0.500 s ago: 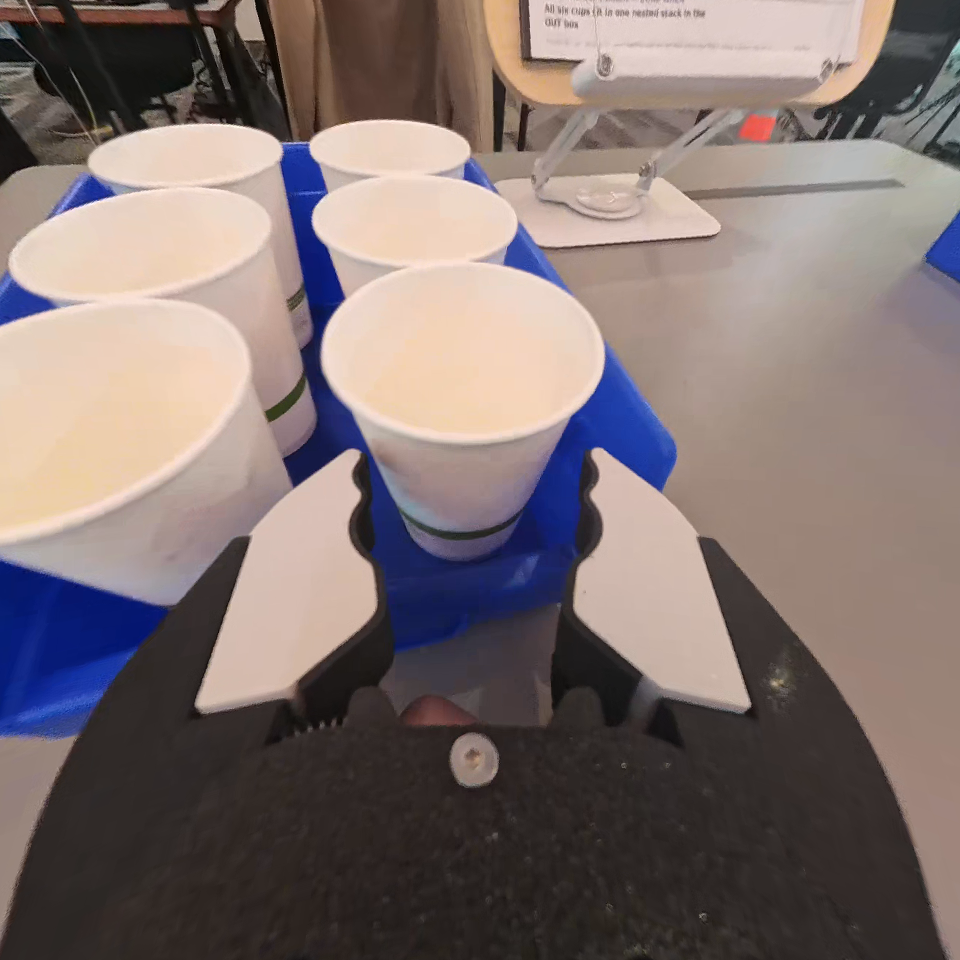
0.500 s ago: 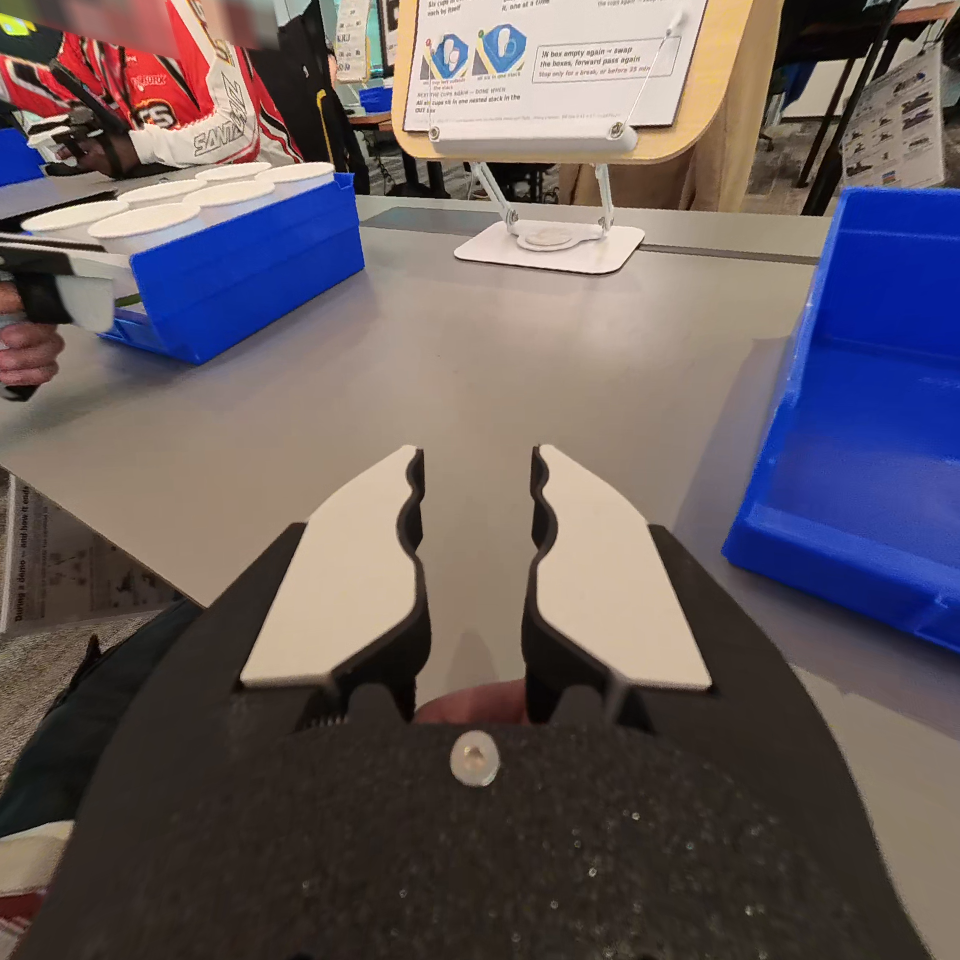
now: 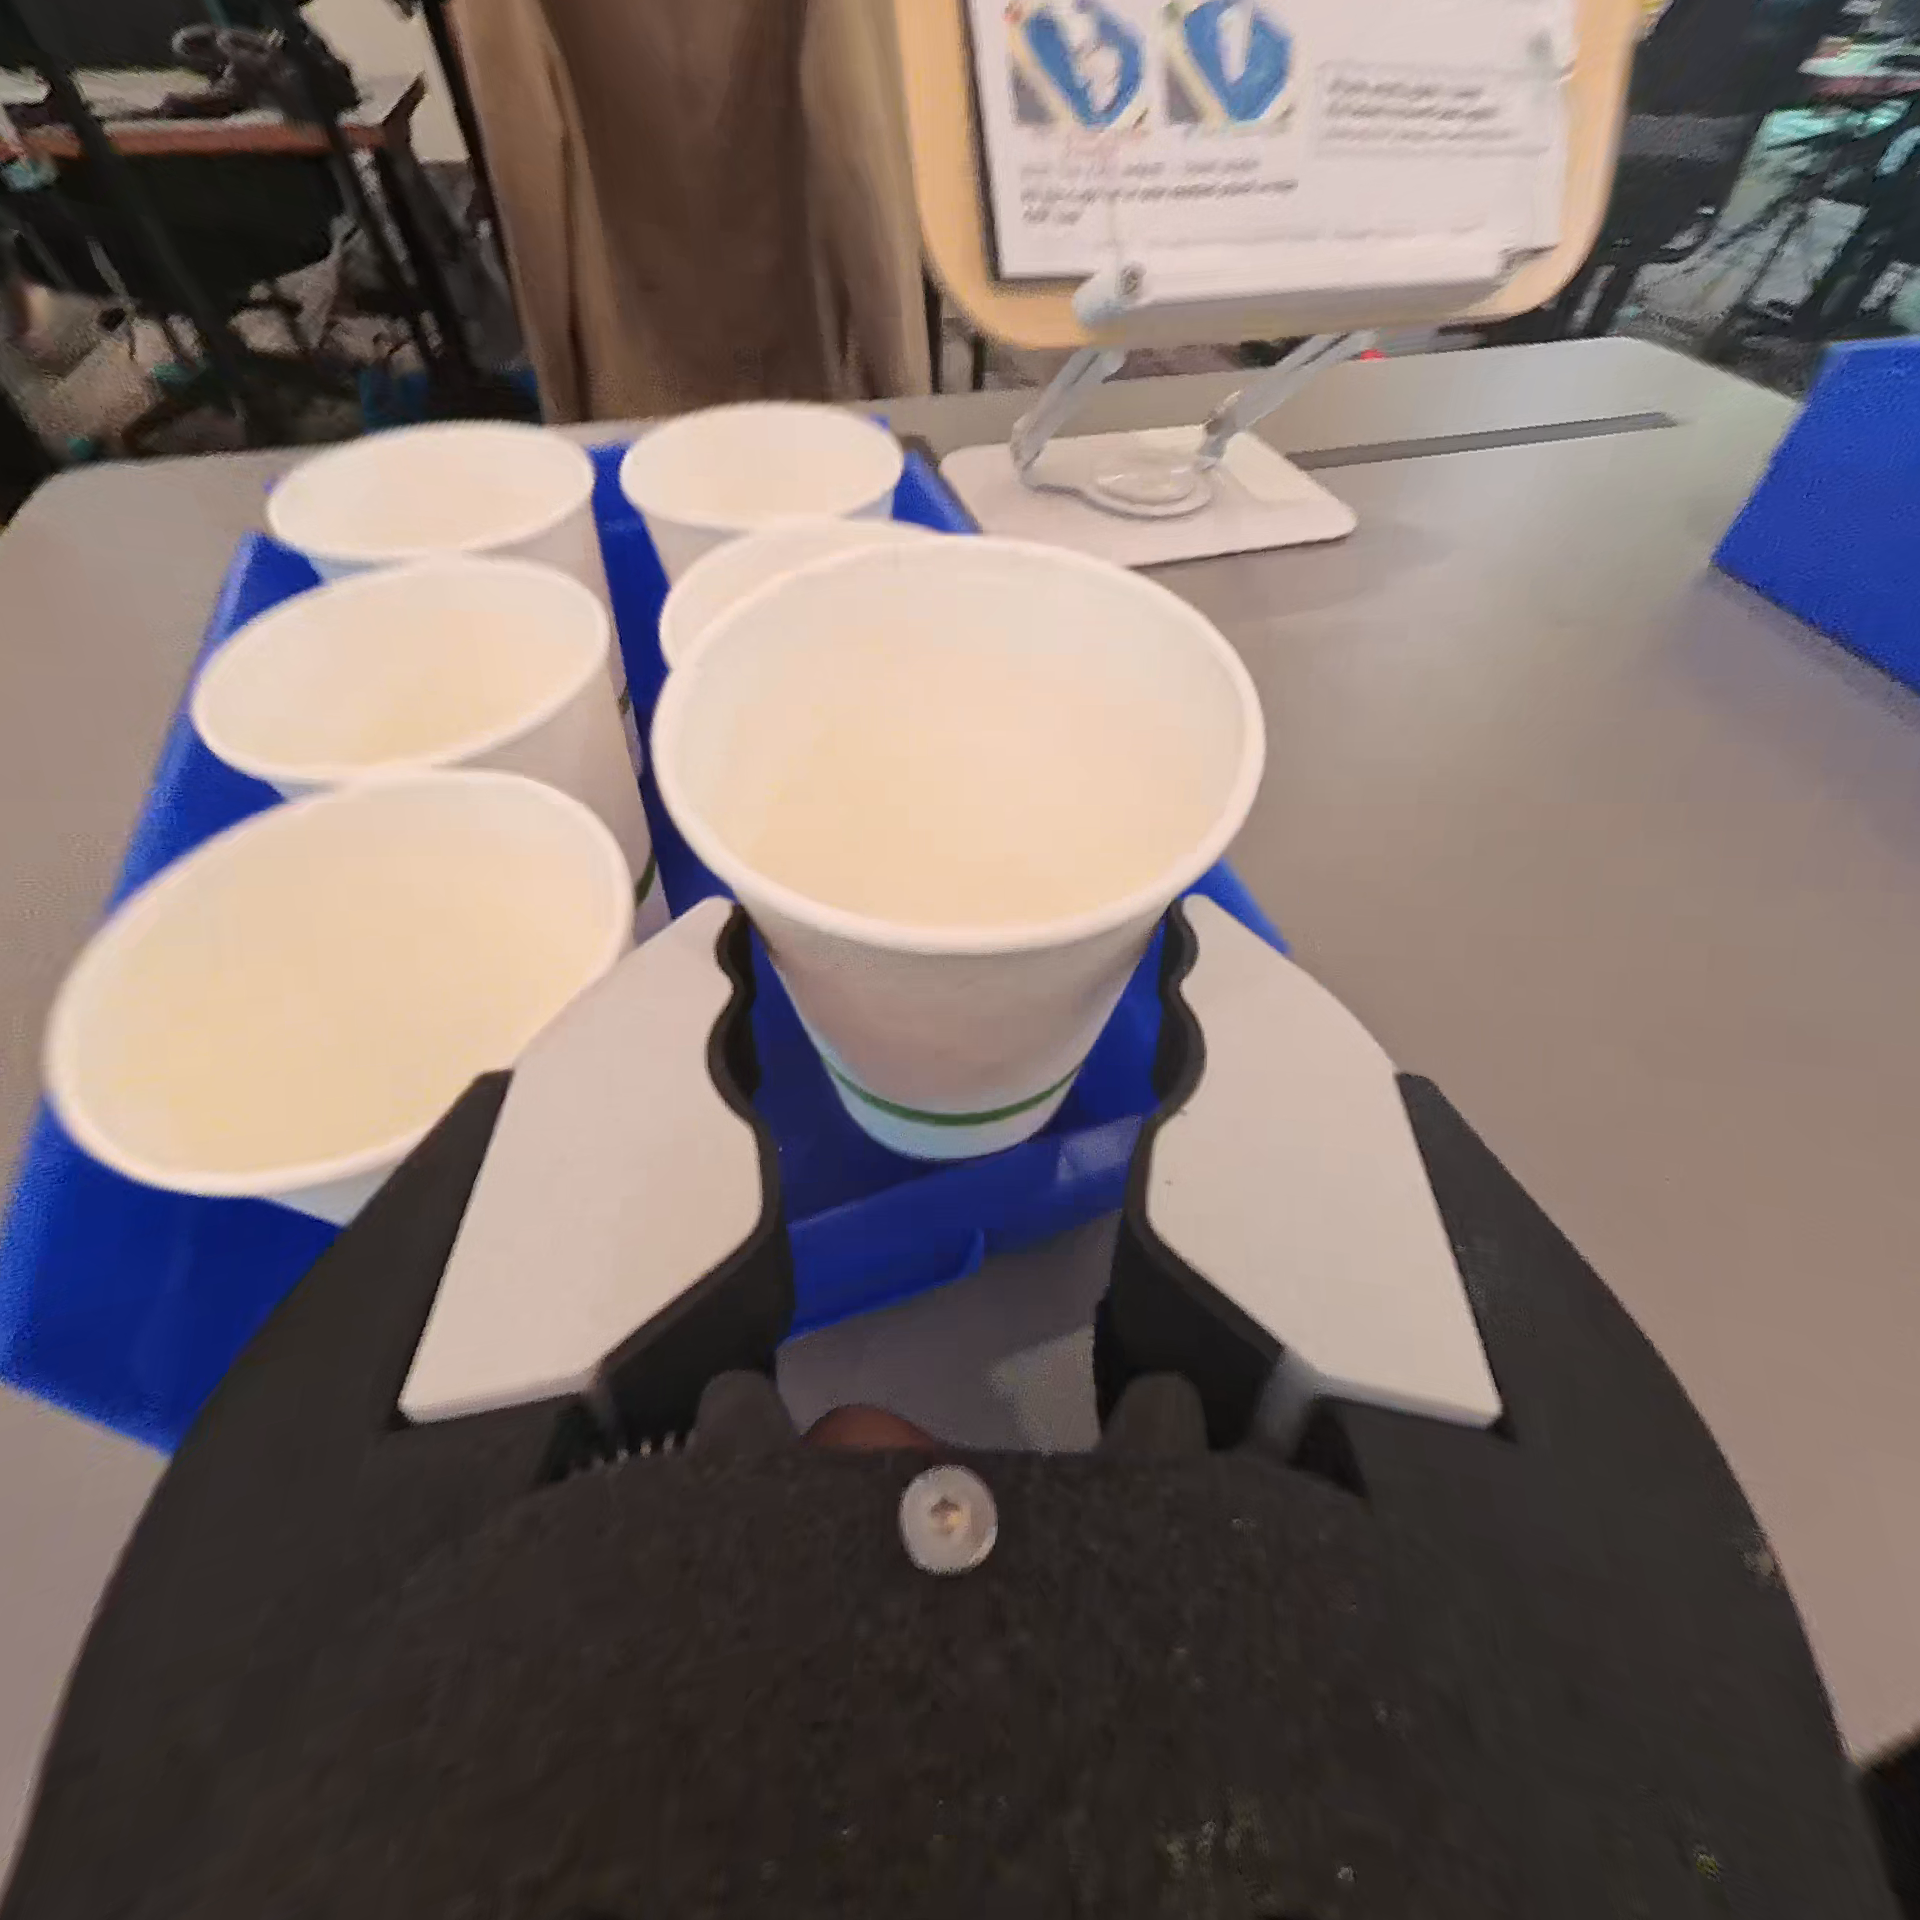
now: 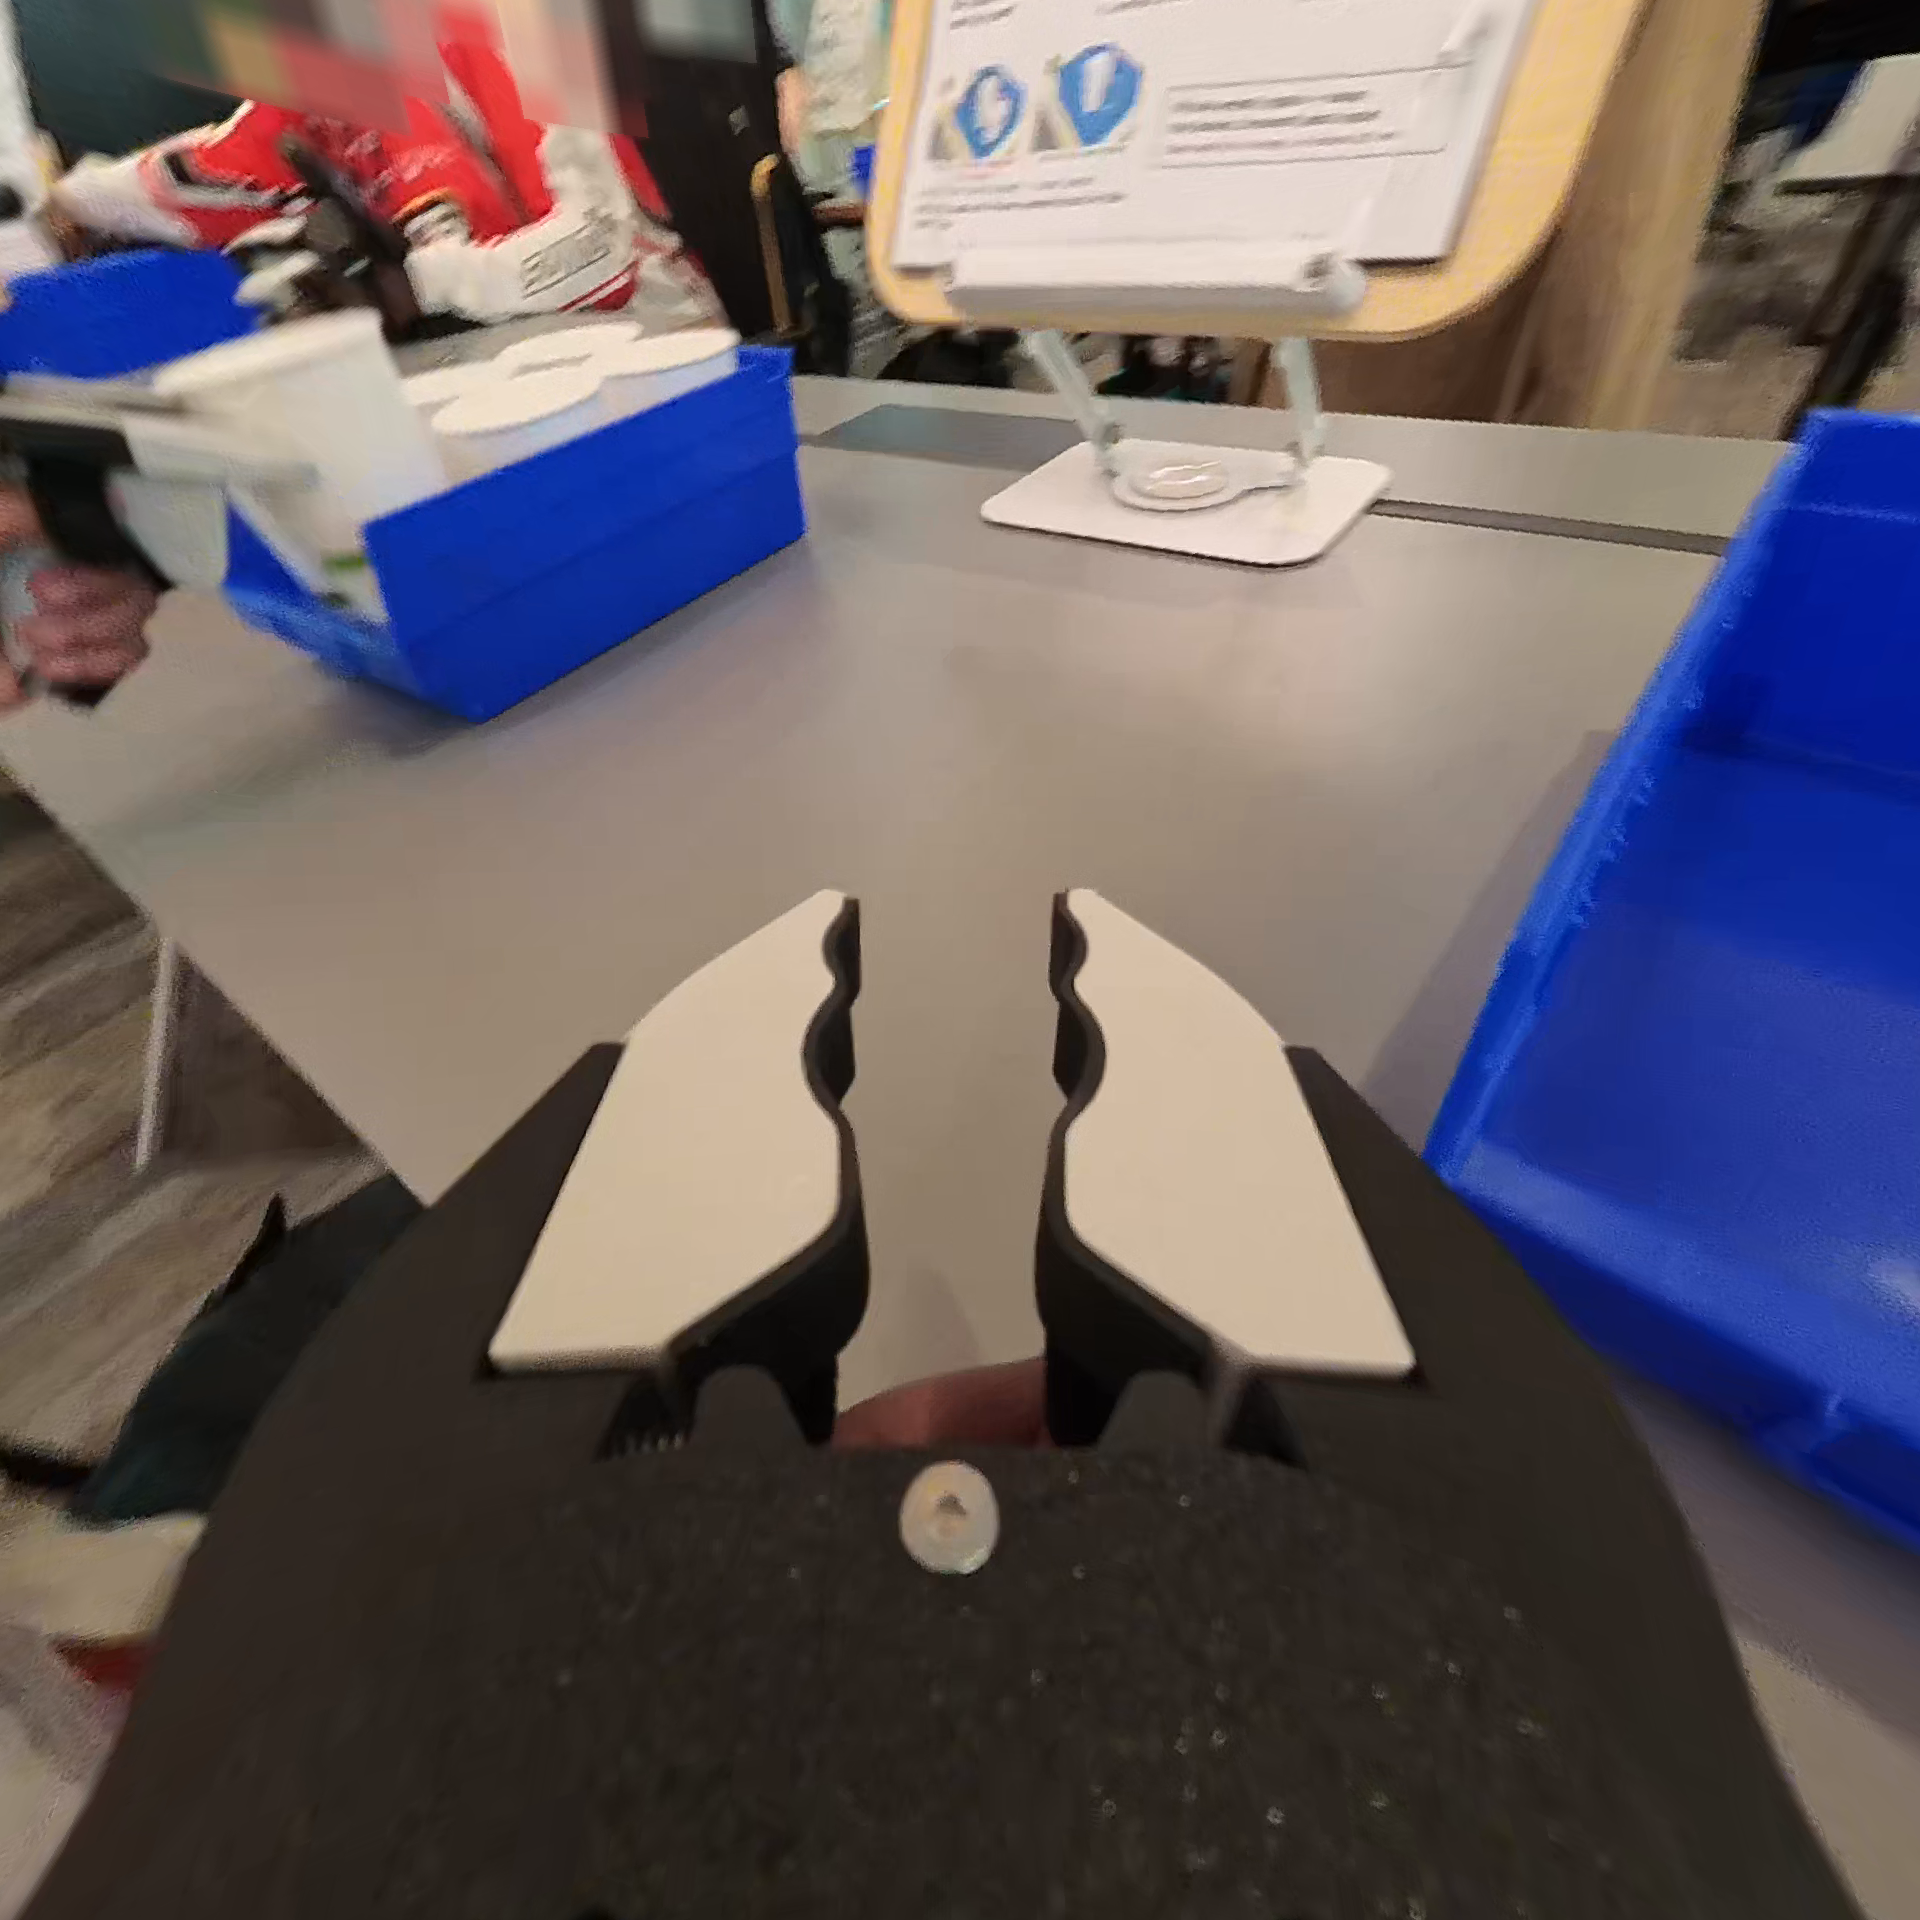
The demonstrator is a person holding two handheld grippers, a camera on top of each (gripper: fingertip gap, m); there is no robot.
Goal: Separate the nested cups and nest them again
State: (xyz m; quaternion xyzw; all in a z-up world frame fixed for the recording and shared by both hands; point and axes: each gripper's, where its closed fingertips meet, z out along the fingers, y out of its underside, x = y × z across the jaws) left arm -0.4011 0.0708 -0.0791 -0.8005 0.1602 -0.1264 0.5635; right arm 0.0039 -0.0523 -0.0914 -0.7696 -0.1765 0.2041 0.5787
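Several white paper cups stand apart in a blue bin (image 3: 135,1299) on the grey table. My left gripper (image 3: 956,925) is shut on the near right cup (image 3: 956,748), fingers on its lower sides, and holds it lifted above the bin's front lip. The other cups (image 3: 332,997) (image 3: 405,665) (image 3: 758,457) stand upright behind and to its left. In the right wrist view the held cup (image 4: 312,416) rises above the others at far left. My right gripper (image 4: 956,914) is open and empty over the table.
A second blue bin (image 4: 1714,1039) lies at the right and shows nothing inside. A sign board on a white stand (image 4: 1184,488) is at the table's back. A person in red and white (image 4: 468,208) sits behind the left bin (image 4: 582,561).
My left gripper has closed on the near right cup and raised it out of the bin. My right gripper has shifted a little, still open.
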